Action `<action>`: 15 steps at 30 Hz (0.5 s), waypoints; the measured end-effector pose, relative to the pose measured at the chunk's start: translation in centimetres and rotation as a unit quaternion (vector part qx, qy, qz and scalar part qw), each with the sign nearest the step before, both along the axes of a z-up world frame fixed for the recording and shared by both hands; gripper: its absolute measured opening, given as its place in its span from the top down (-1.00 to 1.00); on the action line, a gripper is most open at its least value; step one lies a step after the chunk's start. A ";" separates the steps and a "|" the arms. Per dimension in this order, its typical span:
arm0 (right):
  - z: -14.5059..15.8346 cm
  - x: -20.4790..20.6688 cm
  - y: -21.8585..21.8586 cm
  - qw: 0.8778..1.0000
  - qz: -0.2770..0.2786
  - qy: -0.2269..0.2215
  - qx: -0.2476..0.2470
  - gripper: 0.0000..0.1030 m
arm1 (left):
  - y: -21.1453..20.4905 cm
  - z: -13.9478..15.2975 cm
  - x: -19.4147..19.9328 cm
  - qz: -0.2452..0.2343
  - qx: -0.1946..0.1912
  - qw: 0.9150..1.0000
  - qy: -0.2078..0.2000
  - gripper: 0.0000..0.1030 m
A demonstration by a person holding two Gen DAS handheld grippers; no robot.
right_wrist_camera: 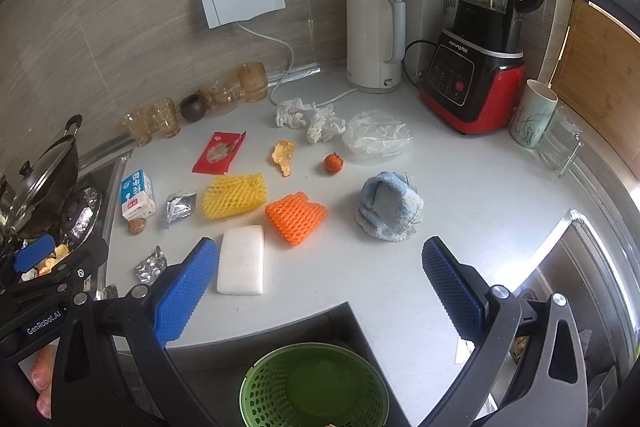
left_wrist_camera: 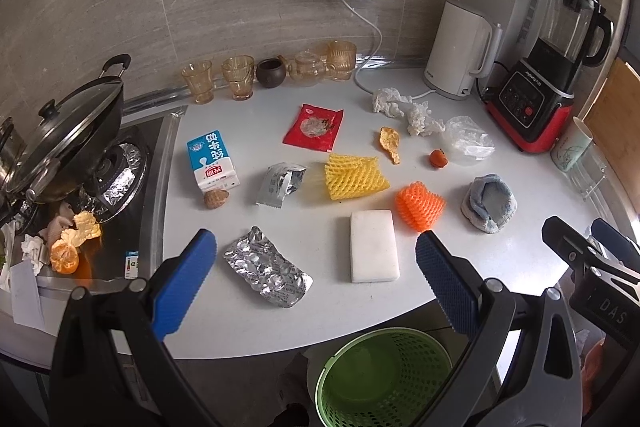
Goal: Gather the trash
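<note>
Left gripper (left_wrist_camera: 312, 267): we see its blue fingers spread wide in the lower half of the left wrist view, holding nothing, hovering above the counter's near edge.
Right gripper (right_wrist_camera: 316, 275): we see it spread as well and empty, low in the right wrist view.
Basket: the green mesh basket (left_wrist_camera: 384, 379) sits at the bottom centre of the left view, below the counter edge; in the right view it is also at bottom centre (right_wrist_camera: 316, 387).
Counter (left_wrist_camera: 500, 259): white, with trash scattered across the middle of both frames.
Nearest trash: we find a foil blister pack (left_wrist_camera: 269, 273) and a white foam block (left_wrist_camera: 374, 246) lying between the left fingers.
Mid-frame trash: yellow foam net (left_wrist_camera: 354, 175) and orange foam net (left_wrist_camera: 420, 206) lie near each other; a silver wrapper (left_wrist_camera: 280, 183) lies left of the yellow one.
Left-side trash: the blue milk carton (left_wrist_camera: 212, 159) lies with a small brown lump (left_wrist_camera: 216, 198) touching its lower end.
Upper trash: red packet (left_wrist_camera: 314, 127), peel piece (left_wrist_camera: 390, 143), crumpled tissues (left_wrist_camera: 404, 109) and clear plastic bag (left_wrist_camera: 468, 139).
Right side: a blue cloth (left_wrist_camera: 489, 203) lies right of centre.
</note>
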State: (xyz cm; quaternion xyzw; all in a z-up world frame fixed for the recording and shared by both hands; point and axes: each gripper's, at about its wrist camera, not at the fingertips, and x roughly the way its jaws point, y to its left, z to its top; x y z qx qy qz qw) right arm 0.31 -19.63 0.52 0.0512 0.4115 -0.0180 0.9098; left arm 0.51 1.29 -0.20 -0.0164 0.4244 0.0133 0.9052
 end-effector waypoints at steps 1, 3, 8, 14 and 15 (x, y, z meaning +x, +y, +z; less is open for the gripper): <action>0.0 0.0 0.1 1.000 0.000 0.000 -0.001 -0.96 | 0.0 0.0 0.0 0.000 0.000 1.000 0.000 -0.85; 0.0 0.0 -0.1 1.000 0.000 0.000 0.001 -0.96 | 0.1 0.0 0.0 0.000 -0.001 1.000 0.000 -0.85; -0.1 0.0 0.1 1.000 0.000 0.001 -0.001 -0.96 | 0.2 -0.2 0.0 0.002 -0.003 1.000 0.002 -0.85; -0.2 0.0 0.3 1.000 0.001 0.002 -0.001 -0.96 | 0.5 -0.3 0.2 0.003 -0.002 1.000 0.004 -0.85; -0.3 0.0 0.3 1.000 0.001 0.002 -0.001 -0.96 | 0.5 -0.3 0.2 0.004 -0.002 1.000 0.005 -0.85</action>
